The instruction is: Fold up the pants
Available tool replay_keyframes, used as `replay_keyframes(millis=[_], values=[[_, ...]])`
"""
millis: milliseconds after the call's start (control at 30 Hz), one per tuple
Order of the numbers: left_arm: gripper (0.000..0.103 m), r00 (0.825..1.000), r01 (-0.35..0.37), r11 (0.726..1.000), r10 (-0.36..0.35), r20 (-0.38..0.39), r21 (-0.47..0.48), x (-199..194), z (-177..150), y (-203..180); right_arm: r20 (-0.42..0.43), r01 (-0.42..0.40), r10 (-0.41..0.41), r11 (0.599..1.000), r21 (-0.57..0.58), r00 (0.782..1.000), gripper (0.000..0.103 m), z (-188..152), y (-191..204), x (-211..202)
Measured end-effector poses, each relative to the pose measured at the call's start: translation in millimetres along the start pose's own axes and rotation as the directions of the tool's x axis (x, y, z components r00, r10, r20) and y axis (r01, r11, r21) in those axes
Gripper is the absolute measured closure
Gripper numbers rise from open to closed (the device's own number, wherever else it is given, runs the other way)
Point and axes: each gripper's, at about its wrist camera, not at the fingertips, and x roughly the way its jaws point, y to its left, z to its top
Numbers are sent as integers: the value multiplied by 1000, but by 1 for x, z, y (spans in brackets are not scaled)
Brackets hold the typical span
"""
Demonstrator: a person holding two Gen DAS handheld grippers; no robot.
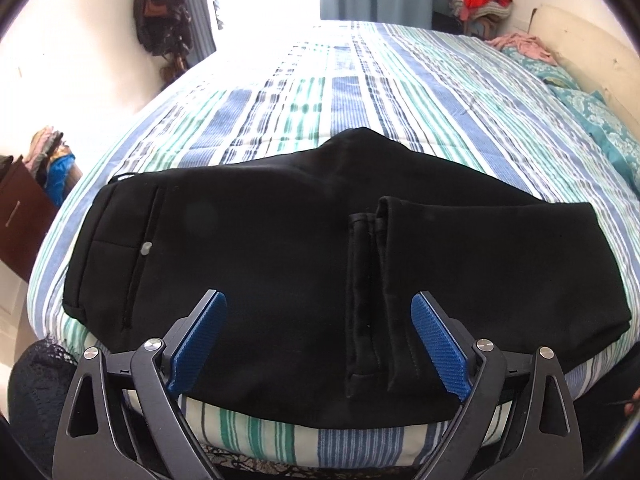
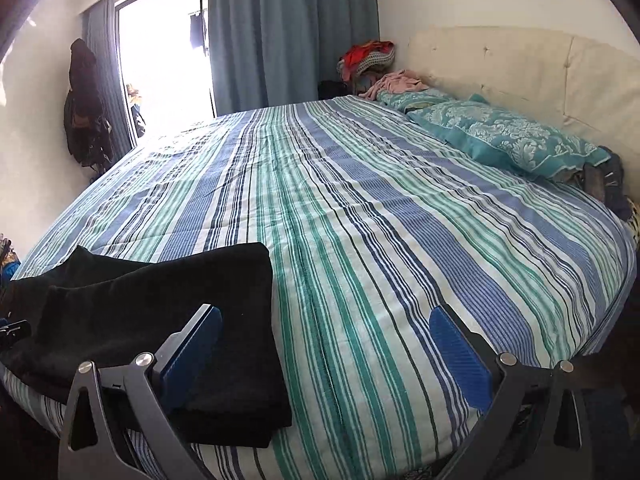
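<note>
Nearest the lens in the left wrist view: left gripper (image 1: 318, 316), black linkage arms, blue ribbed pads (image 1: 438, 342) spread wide, nothing pinched between them. Just beyond and between the pads: black pants (image 1: 280, 240), folded over on themselves into a wide flat bundle near the closest edge of the bed. Hemmed leg ends (image 1: 366, 300) on top of the bundle, running toward the gripper, slightly nearer the right-hand pad. Waistband end with a pocket slit and a small pale button (image 1: 146, 247) off to the left of the tongs. Under it all, striped bedspread (image 1: 360, 92) in blue, green and white, reaching away ahead of the fingers. In the right wrist view: right gripper (image 2: 326, 334), jaws likewise wide apart, gripping nothing, only bare striped bedspread (image 2: 380, 220) between the pads. Folded black pants (image 2: 160, 312) partly behind the left-hand finger (image 2: 192, 352) and out to its left; contact with that finger impossible to judge. Far ahead and to the right of the tongs: teal patterned pillow (image 2: 508, 136) against a cream padded headboard (image 2: 520, 64). Straight ahead, beyond the bed: blue curtain (image 2: 292, 32) beside a bright window (image 2: 164, 56). Heap of clothes (image 2: 368, 58) in the far corner.
</note>
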Motion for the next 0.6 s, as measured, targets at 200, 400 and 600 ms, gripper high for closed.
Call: replay_keyframes(millis=[200, 400, 600], values=[[7, 999, -38, 998, 37, -9, -48, 3, 3, 12, -125, 52, -50, 999, 14, 991, 0, 0, -10, 12], [5, 1000, -28, 996, 26, -16, -90, 4, 6, 20, -154, 95, -90, 995, 28, 984, 0, 0, -18, 14], [3, 998, -66, 995, 65, -9, -77, 3, 13, 18, -139, 118, -118, 993, -5, 983, 0, 3, -11, 8]])
